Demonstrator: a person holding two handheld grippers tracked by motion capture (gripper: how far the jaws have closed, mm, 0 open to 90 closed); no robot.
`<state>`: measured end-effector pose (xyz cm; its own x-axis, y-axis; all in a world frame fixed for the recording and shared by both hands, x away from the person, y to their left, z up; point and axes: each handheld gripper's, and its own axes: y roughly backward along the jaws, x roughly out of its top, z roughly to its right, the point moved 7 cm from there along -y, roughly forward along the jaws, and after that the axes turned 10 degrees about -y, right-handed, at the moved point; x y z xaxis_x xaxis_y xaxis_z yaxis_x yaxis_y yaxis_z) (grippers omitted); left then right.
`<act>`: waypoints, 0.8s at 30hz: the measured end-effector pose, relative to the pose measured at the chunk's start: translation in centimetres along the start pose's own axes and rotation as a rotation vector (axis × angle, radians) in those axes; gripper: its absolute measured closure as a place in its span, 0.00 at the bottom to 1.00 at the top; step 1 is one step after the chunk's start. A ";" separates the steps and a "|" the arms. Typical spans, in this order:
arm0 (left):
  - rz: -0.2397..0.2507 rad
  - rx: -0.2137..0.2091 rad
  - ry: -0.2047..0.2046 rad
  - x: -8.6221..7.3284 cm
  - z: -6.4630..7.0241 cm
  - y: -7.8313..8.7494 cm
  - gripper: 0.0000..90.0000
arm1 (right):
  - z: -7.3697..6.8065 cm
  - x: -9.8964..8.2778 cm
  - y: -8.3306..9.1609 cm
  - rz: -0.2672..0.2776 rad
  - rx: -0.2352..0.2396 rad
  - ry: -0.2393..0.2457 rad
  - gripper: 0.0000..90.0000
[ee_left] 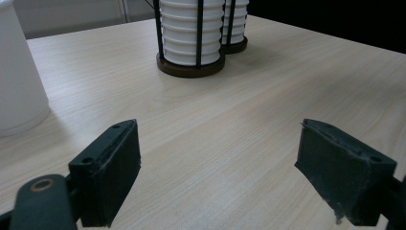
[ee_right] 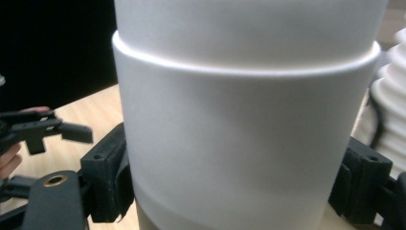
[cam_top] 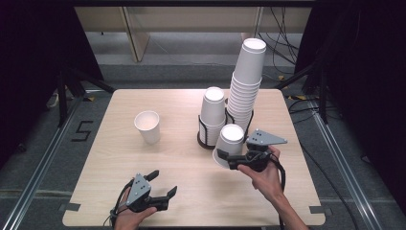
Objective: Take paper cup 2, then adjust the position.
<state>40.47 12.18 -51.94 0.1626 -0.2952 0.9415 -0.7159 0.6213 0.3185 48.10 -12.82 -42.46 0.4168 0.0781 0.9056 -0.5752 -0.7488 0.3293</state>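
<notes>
My right gripper (cam_top: 228, 156) is shut on a white paper cup (cam_top: 230, 142), held tilted just above the table in front of the cup holders. In the right gripper view the cup (ee_right: 239, 143) sits between both pads (ee_right: 107, 177), and a ridge around it looks like a second nested cup. My left gripper (cam_top: 164, 182) rests near the table's front edge, its jaws wide apart with nothing between them (ee_left: 218, 172). A single upright white cup (cam_top: 147, 126) stands left of centre, seen at the left edge (ee_left: 19, 81) in the left gripper view.
Two dark wire holders stand mid-table. One carries a short stack of inverted cups (cam_top: 212, 115), the other a tall leaning stack (cam_top: 246, 84). The holders (ee_left: 191, 67) lie ahead of the left gripper. The light wooden table (cam_top: 119, 158) has bare room at front left.
</notes>
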 end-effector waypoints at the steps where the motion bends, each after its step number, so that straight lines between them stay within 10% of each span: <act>1: 0.001 0.000 0.001 0.0 0.0 0.0 0.16 | -0.1 -0.2 -0.2 0.003 0.002 0.007 0.21; 24: 0.021 -0.012 -0.005 0.1 0.2 -0.2 0.16 | -4.0 -3.8 -3.4 -0.084 0.122 0.027 0.21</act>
<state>40.48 11.85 -51.92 0.1437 -0.2855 0.9475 -0.7109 0.6363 0.2996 45.66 -7.88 -45.93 0.4399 0.1608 0.8835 -0.4482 -0.8132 0.3711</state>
